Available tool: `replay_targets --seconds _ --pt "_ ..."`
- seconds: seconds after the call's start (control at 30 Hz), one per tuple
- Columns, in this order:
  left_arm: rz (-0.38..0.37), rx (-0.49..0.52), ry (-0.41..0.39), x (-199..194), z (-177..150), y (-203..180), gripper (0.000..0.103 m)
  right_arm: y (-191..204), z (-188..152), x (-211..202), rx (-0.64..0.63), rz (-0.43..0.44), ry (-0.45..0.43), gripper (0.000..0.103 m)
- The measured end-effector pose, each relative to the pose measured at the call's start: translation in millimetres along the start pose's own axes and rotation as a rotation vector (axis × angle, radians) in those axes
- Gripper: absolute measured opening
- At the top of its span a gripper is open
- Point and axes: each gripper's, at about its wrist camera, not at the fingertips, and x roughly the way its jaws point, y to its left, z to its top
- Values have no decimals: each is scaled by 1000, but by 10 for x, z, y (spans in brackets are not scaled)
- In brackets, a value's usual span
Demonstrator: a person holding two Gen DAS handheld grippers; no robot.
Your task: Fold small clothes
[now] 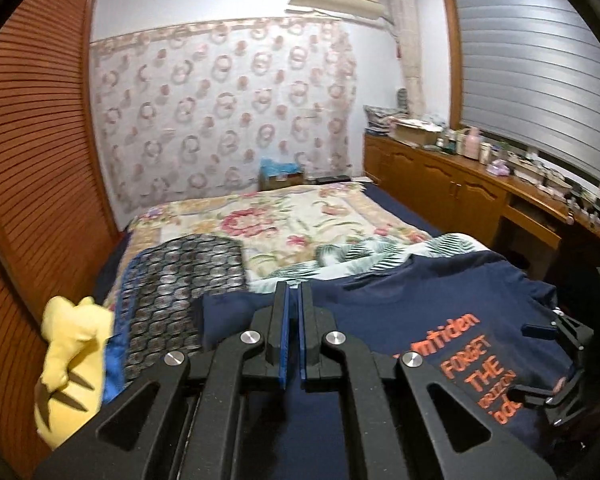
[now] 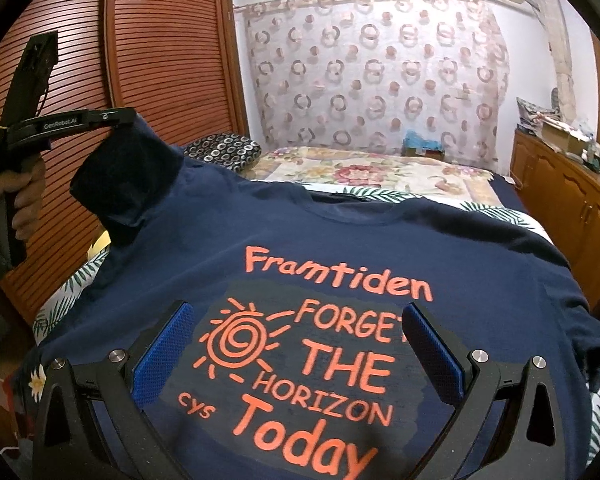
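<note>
A navy T-shirt [image 2: 340, 240] with orange print lies front up on the bed; it also shows in the left wrist view [image 1: 400, 312]. My left gripper [image 1: 294, 292] is shut on the shirt's left sleeve [image 1: 228, 312] and holds it lifted; in the right wrist view the left gripper [image 2: 130, 118] shows pinching the raised sleeve [image 2: 132, 184]. My right gripper [image 2: 296, 312] is open and empty, hovering just above the printed chest. It also shows at the right edge of the left wrist view [image 1: 540, 356].
The bed carries a floral blanket [image 1: 284, 220], a leaf-print sheet [image 1: 340, 256], a dark patterned pillow [image 1: 188, 276] and a yellow plush toy [image 1: 68, 356]. A slatted wooden wardrobe [image 2: 160, 60] stands on the left, a cluttered wooden cabinet [image 1: 460, 184] on the right.
</note>
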Motion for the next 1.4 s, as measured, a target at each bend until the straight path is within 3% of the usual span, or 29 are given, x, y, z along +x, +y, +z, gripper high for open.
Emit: replay_targets --seconds 0.2,0.37,0.43,0.57,0.63,0.8,1.13,1.4 --pt "-40 37 32 114 31 -288 6 5 -41 -30 17 -11 -3 103" --pt "-16 32 28 61 -25 -237 40 41 -40 -41 17 -15 -2 103" --pt "-3 18 21 19 -70 -161 44 74 -30 -54 9 -15 -6 103" --pt "9 -9 21 1 -166 -24 73 45 38 -54 -3 10 -16 103" --pt "17 -19 23 -5 -216 77 78 29 110 -36 -18 31 -15 101" --pt "59 -42 24 23 -293 222 78 47 281 96 -80 74 -6 92" --pt "98 -74 61 167 -349 465 78 114 640 568 -125 223 41 55" --pt "129 -99 92 290 -387 664 78 103 828 1214 -130 361 146 49"
